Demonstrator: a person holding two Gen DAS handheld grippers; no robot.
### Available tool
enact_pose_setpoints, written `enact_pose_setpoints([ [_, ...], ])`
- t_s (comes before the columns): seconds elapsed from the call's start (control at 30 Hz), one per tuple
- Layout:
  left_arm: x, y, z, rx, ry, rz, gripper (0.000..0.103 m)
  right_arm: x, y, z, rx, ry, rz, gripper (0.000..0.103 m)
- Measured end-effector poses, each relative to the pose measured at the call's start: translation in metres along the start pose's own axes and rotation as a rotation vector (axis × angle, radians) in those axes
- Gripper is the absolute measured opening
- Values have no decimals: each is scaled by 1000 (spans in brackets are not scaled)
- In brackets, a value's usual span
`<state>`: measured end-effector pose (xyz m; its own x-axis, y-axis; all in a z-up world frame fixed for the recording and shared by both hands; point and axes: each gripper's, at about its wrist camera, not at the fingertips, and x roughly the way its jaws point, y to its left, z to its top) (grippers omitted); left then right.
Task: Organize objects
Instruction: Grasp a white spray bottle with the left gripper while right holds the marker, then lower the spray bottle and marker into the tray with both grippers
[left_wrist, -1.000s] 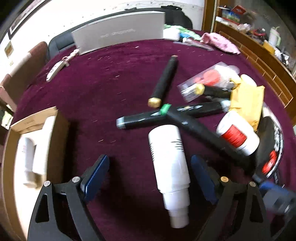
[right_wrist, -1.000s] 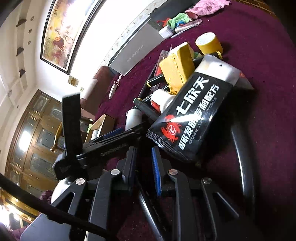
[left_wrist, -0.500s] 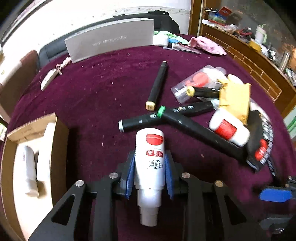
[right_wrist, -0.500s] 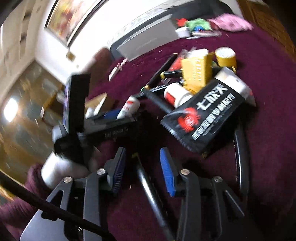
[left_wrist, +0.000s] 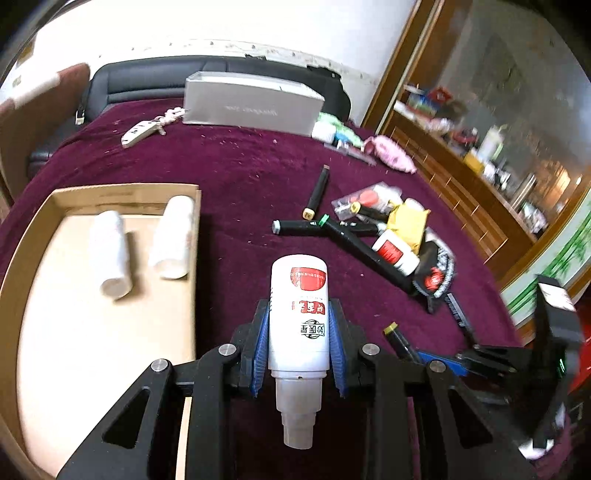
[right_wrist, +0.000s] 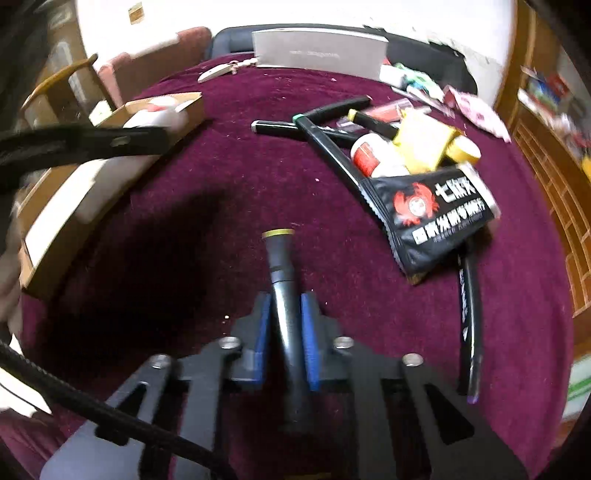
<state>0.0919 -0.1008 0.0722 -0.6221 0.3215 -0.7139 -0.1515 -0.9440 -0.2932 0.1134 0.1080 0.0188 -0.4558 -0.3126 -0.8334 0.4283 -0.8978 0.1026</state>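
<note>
My left gripper (left_wrist: 298, 325) is shut on a white bottle with a red label (left_wrist: 298, 314), held above the maroon cloth just right of a cardboard tray (left_wrist: 33, 236). Two white bottles (left_wrist: 110, 254) lie in the tray. My right gripper (right_wrist: 283, 314) is shut on a black marker with a yellow end (right_wrist: 281, 273), lifted over the cloth. A pile of markers (right_wrist: 325, 136), a white bottle with a red label (right_wrist: 373, 155), a yellow packet (right_wrist: 424, 140) and a black crab-print pouch (right_wrist: 432, 218) lies at the right.
A grey box (left_wrist: 251, 103) stands at the back of the table, with a white key fob (left_wrist: 138, 131) to its left. A pink cloth (left_wrist: 391, 157) lies back right. A wooden sideboard (left_wrist: 480, 184) runs along the right. The right gripper shows in the left wrist view (left_wrist: 436, 363).
My left gripper closed on the white bottle and lifted it toward the tray. My right gripper closed on the black marker and lifted it clear of the pile.
</note>
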Motion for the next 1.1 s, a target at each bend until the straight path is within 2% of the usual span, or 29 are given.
enact_pose_setpoints([
  [0.17, -33, 26, -6, -44, -62, -9, 25, -21, -12, 4, 117, -45, 126, 13],
  [0.33, -64, 58, -12, -102, -122, 10, 25, -49, -1, 11, 170, -91, 276, 13],
  [0.4, -76, 69, -14, -118, -150, 22, 25, -60, 12, 18, 168, -117, 324, 13],
  [0.53, -96, 86, -18, -130, -198, 55, 25, -69, 47, 39, 125, -164, 360, 13],
  [0.67, -106, 105, -19, -148, -226, 86, 25, -73, 79, 59, 70, -175, 409, 13],
  [0.87, -96, 135, -6, -176, -219, 131, 25, -50, 123, 95, 15, -125, 467, 13],
  [1.1, -59, 169, 21, -195, -140, 179, 25, 20, 161, 139, 64, -21, 503, 13],
])
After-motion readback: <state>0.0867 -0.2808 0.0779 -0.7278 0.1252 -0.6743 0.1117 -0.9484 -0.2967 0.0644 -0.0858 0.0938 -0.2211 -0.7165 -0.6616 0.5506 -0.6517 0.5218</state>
